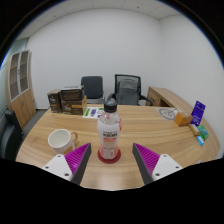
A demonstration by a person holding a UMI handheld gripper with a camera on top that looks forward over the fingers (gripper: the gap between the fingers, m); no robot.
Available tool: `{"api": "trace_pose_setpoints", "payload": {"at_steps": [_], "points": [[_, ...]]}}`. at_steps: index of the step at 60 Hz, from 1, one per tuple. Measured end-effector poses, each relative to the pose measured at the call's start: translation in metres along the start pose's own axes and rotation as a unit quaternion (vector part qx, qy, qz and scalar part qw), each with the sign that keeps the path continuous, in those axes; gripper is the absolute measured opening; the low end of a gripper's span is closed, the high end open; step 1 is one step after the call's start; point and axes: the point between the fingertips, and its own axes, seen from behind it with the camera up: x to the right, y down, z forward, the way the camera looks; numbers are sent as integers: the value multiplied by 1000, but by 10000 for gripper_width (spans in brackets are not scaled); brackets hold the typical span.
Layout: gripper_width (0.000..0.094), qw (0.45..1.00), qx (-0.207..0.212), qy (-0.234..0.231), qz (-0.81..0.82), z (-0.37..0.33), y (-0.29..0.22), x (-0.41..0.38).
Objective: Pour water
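Observation:
A clear plastic water bottle [109,128] with a black cap and a red-and-white label stands upright on a red coaster [109,155] on the wooden table [150,125]. A cream mug [62,139] stands on the table to the bottle's left. My gripper [112,160] is open, its purple-padded fingers [76,158] spread wide at either side. The bottle stands just ahead of the fingertips, between their lines, with clear gaps at both sides. Nothing is held.
Brown boxes [66,99] stand at the table's far left. An orange object [182,118] and a purple-and-blue item [198,112] lie at the far right. Two black office chairs [126,90] stand behind the table. A wooden cabinet [19,85] lines the left wall.

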Motion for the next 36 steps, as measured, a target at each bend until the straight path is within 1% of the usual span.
{"api": "trace_pose_setpoints", "payload": {"at_steps": [13,21,28,36], "points": [[856,999,-21,33,1,-125,-6,-15],[854,999,-23,45,6,-188,-5,-26],[858,998,-21,49,13,-227,-3,-32],[857,998,-19,55,10,-252,1,-36]]}}
